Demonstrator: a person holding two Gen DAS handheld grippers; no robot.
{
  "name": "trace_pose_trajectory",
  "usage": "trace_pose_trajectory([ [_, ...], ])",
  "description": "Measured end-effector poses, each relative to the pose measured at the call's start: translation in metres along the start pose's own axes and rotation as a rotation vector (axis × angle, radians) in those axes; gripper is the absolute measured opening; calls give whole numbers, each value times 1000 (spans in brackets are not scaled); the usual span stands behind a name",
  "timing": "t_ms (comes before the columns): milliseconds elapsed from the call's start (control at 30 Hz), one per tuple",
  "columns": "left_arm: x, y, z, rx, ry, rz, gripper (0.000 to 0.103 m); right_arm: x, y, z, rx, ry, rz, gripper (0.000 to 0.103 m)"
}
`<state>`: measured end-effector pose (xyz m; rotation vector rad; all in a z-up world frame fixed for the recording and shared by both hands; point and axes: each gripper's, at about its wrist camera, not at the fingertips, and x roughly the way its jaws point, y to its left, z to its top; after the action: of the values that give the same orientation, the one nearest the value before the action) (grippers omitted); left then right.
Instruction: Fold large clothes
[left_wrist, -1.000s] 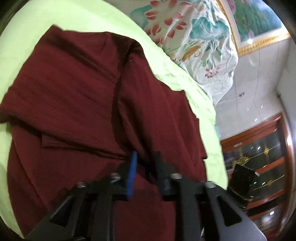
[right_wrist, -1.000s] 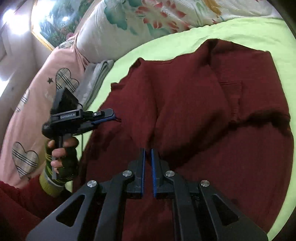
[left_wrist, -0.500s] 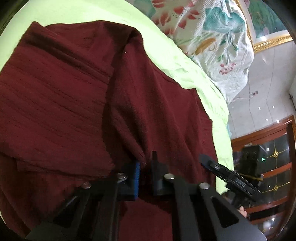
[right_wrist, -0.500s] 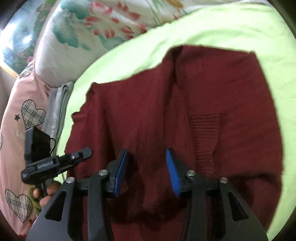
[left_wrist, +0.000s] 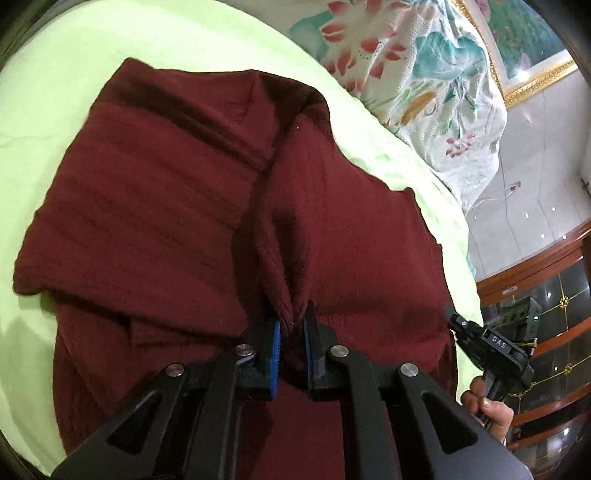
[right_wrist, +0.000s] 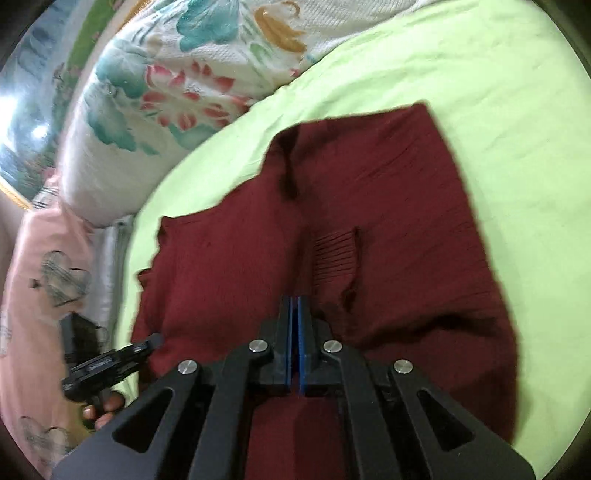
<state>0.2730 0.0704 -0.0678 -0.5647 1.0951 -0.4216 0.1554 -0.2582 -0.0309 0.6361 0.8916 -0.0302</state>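
A dark red knitted sweater (left_wrist: 177, 206) lies partly folded on a light green bedsheet (left_wrist: 110, 55). It also shows in the right wrist view (right_wrist: 399, 236). My left gripper (left_wrist: 292, 332) is shut on a raised ridge of the sweater near its middle, with cloth bunched between the blue pads. It also appears at the lower left of the right wrist view (right_wrist: 147, 341). My right gripper (right_wrist: 295, 321) is shut just above the sweater, pads nearly touching, with no cloth seen between them. It appears at the right edge of the left wrist view (left_wrist: 456, 317).
A floral quilt (right_wrist: 192, 74) is piled along the far side of the bed. A pink heart-print blanket (right_wrist: 40, 280) and grey cloth (right_wrist: 112, 258) lie at the left. A wooden glass-front cabinet (left_wrist: 554, 314) stands beyond the bed edge.
My left gripper closed on a fold of the sweater and lifted it into a ridge. My right gripper, open half a second ago, has shut.
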Motion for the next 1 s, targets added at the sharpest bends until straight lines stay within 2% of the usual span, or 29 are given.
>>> trace_pose_trajectory([
  [33,-3,-2,2,-1,-2,3,12,-8,7,1,-18,-35,-18,6],
  [67,-5,-3,2,2,-6,12,13,-16,18,6,-46,-81,-6,6],
  [133,-12,-8,2,21,-22,33,17,-27,35,8,-100,-119,43,6],
  [200,-9,-14,1,45,-8,55,18,-12,52,8,-148,-43,143,6],
  [233,-8,-16,-1,53,-2,76,18,-4,55,6,-160,-13,149,7],
  [300,-3,-16,-3,59,13,110,20,24,53,1,-187,73,24,7],
  [333,-3,-14,-5,51,13,107,20,36,40,-1,-151,103,-45,7],
  [367,-7,-10,-6,34,15,92,21,40,28,-2,-104,120,-37,6],
  [433,-17,-9,-10,29,10,86,23,30,11,-2,-18,103,61,6],
  [500,-32,-12,-18,42,-11,99,30,4,10,-5,-28,54,71,8],
  [533,-42,-13,-24,43,-23,97,36,-10,11,-8,-41,36,89,17],
  [600,-62,-13,-37,40,-53,93,42,-31,12,-15,-54,17,114,52],
  [633,-71,-13,-44,38,-69,97,47,-41,12,-20,-59,3,116,57],
  [733,-103,-5,-72,34,-110,122,56,-75,3,-42,-77,-25,109,57],
  [867,-140,12,-110,34,-131,182,58,-105,-22,-76,-53,-30,71,57],
  [1000,-160,35,-142,24,-119,218,62,-126,-47,-101,2,-53,48,57],
])
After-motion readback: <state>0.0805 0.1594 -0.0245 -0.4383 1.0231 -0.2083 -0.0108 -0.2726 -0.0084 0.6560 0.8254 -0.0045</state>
